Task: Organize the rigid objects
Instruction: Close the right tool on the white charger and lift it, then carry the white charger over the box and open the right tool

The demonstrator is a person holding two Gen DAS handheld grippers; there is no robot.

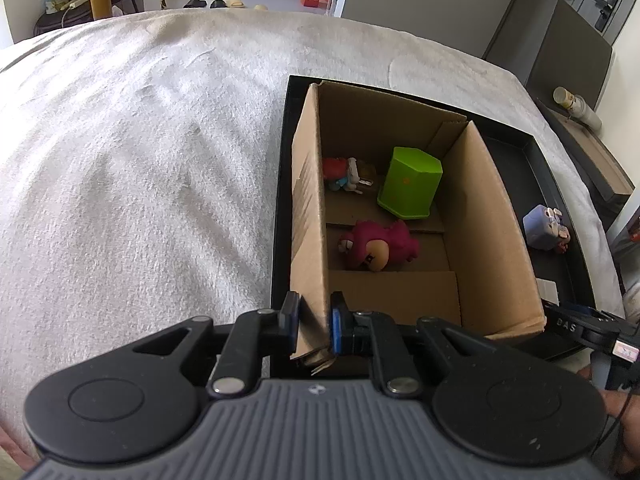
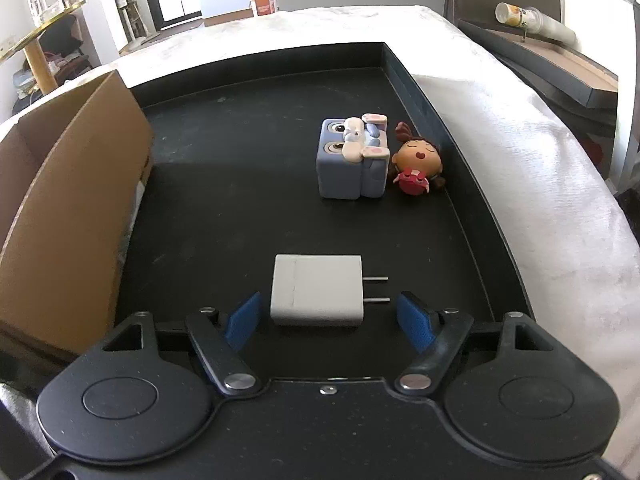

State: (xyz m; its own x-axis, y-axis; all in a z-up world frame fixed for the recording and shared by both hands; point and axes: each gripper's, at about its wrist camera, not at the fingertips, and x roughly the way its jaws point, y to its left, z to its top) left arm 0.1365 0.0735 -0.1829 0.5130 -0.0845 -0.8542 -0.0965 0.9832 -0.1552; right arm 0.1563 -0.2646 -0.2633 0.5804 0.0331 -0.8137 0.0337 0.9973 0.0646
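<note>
Both wrist views look down close — left into the cardboard box [image 1: 384, 200], right over the black tray [image 2: 240, 160] (shared).

Left gripper [image 1: 314, 326] clamped tight on something thin, right gripper [image 2: 328, 318] spread wide and low

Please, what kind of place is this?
Probably a bedroom in a home: the black tray and cardboard box lie on a bed with a white blanket, and shoes sit on the floor beyond.
</note>
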